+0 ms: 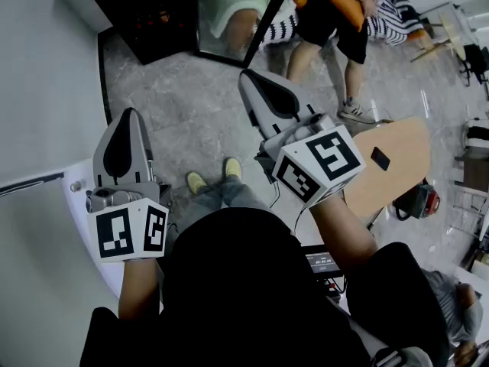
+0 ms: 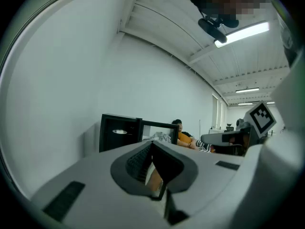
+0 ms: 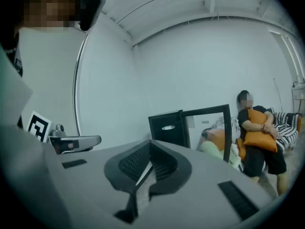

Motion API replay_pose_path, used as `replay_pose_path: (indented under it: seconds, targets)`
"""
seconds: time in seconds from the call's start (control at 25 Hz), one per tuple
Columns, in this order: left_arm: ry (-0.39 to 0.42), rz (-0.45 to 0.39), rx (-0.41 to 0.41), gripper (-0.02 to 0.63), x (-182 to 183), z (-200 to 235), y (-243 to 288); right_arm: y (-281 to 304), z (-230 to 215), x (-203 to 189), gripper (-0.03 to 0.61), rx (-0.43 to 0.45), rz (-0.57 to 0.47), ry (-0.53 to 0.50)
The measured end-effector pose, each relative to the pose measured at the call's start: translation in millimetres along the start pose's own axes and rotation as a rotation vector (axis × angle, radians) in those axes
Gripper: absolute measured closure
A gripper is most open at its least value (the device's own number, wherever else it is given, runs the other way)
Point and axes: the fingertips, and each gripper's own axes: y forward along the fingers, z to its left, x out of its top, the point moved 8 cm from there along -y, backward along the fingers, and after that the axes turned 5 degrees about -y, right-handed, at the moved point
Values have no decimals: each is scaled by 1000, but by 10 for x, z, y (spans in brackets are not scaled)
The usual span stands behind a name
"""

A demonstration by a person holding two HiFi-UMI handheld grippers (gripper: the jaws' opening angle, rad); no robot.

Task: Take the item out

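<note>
left gripper (image 1: pixel 131 116) and right gripper (image 1: pixel 247 78) point forward, nearly level, jaws closed on nothing.

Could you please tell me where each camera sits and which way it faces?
Head view: on the person's head, facing steeply down at the floor; left gripper, right gripper, shoes show.
Left gripper view: on the left gripper, along its jaws toward a black cabinet.
Right gripper view: on the right gripper, toward cabinet and bystander.
Shared: the cabinet, in both gripper views.
</note>
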Motion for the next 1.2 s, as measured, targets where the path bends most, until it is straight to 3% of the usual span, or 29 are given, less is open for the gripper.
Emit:
replay_pose_path:
  seconds: [0.52, 1.2]
  targets:
    - [-17, -14, -14, 604, 77, 169, -119, 79, 103, 17, 575, -6, -15, 103]
    - [-24, -74, -15, 604, 166, 734, -444, 375, 681, 107, 575, 8, -9, 71]
